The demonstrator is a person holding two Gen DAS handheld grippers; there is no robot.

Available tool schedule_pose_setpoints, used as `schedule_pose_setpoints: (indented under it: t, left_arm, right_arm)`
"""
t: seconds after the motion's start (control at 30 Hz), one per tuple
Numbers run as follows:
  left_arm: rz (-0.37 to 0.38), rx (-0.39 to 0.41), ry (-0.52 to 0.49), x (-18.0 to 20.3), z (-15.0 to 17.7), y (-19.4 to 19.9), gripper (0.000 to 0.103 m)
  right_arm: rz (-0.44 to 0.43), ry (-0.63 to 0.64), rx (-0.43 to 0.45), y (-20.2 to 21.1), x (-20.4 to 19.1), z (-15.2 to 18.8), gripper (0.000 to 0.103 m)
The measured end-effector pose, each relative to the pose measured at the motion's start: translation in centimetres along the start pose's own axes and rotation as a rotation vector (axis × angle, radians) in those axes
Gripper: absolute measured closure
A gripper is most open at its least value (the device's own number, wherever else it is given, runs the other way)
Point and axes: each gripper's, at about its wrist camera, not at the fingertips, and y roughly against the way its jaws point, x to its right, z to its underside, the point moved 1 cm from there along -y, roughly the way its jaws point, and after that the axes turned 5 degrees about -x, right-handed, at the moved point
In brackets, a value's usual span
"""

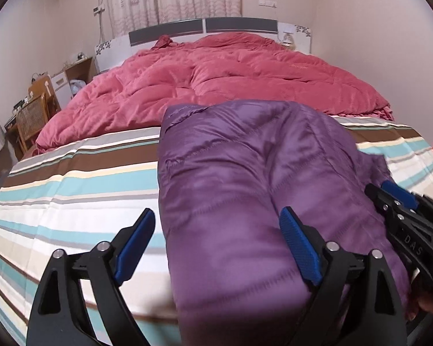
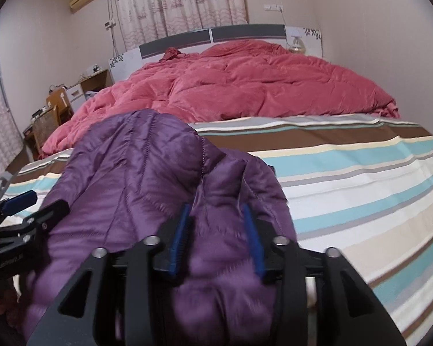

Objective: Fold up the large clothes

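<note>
Grippers, two, angled down: left gripper (image 1: 216,245) spread wide astride one purple jacket (image 1: 245,187); right gripper (image 2: 218,236) part-open, jacket fold between pads, grip uncertain. Striped sheet (image 1: 72,190), one.

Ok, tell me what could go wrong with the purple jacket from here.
The puffy purple jacket sits in a bulging fold on the striped sheet; it may spring open.

The right gripper has padding between its jaws; pulling back could drag the fold apart.

The left gripper is open, holding nothing down.

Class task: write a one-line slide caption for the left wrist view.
Left gripper open over the near end of a folded purple jacket on a striped bed sheet, right gripper alongside.
</note>
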Motion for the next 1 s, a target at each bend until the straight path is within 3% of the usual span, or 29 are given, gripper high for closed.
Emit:
schedule_pose_setpoints:
  t: [0.1,0.4,0.6,0.67,0.77,1.0]
  left_arm:
    - [-0.003,0.006,-0.030,0.6,0.9,0.8,0.013]
    - [0.018,-0.039,-0.004,0.4,1.8,-1.3,0.013]
    - [0.028,-0.039,0.017,0.4,2.0,-0.6,0.013]
    - [0.032,-0.035,0.051,0.0,2.2,-0.1,0.004]
    - [0.049,-0.036,0.095,-1.0,2.7,0.4,0.002]
    - [0.069,-0.036,0.116,-1.6,3.4,1.4,0.002]
  right_arm:
    - [-0.005,-0.015,-0.002,1.1,0.2,0.5,0.057]
    - [0.026,0.020,-0.054,-1.5,0.5,1.3,0.057]
    - [0.011,-0.007,-0.065,-0.7,0.8,1.1,0.055]
    - [-0.015,-0.051,-0.068,0.1,1.2,1.0,0.055]
    - [-0.034,-0.075,-0.058,1.3,1.4,0.9,0.039]
    - [-0.056,-0.060,-0.063,3.0,1.1,1.1,0.033]
